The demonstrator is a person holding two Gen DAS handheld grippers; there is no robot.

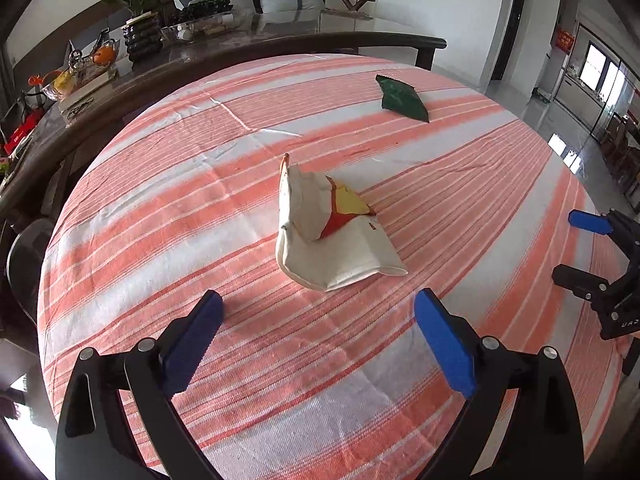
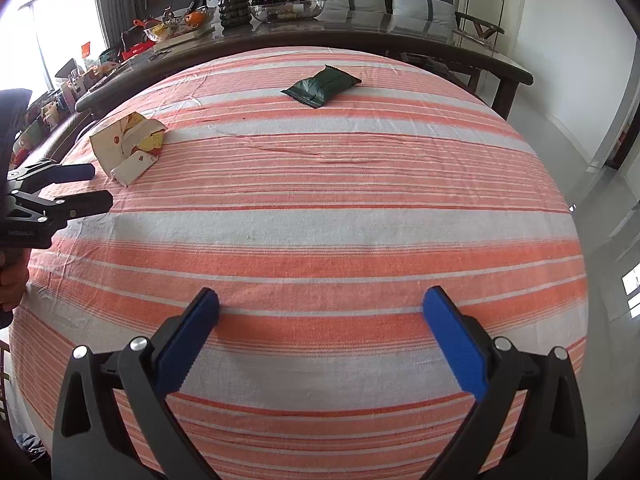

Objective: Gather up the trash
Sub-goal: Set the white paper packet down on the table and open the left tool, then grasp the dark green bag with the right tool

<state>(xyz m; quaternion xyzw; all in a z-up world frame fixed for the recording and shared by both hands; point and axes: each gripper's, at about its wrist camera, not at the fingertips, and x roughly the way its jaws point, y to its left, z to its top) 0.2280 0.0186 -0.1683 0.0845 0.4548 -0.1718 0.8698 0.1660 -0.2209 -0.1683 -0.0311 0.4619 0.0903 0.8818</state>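
Your left gripper (image 1: 318, 306) stands spread wide over the striped cloth (image 1: 200, 208) on the table, nothing between its blue pads (image 1: 444, 340). From the left wrist view you see one crumpled white paper bag (image 1: 332, 236) with red and yellow print lying just ahead of the fingertips, apart from them, and one dark green wrapper (image 1: 402, 98) farther off near the cloth's far edge. At the right edge of this view your right gripper (image 1: 576, 248) shows side-on, its two fingers parted.

From the right wrist view your right gripper (image 2: 320, 304) is also spread, empty, hanging over bare stripes in the cloth (image 2: 320, 208). Only here do you see the print on the white paper bag (image 2: 128, 146) from the side, lying at the left near the left gripper (image 2: 98, 186), whose fingers are apart and not touching it. Part of your hand (image 2: 12, 284) shows at the left edge. The dark green wrapper (image 2: 322, 86) lies ahead, well apart from the bag. That makes two pieces of trash and two grippers.
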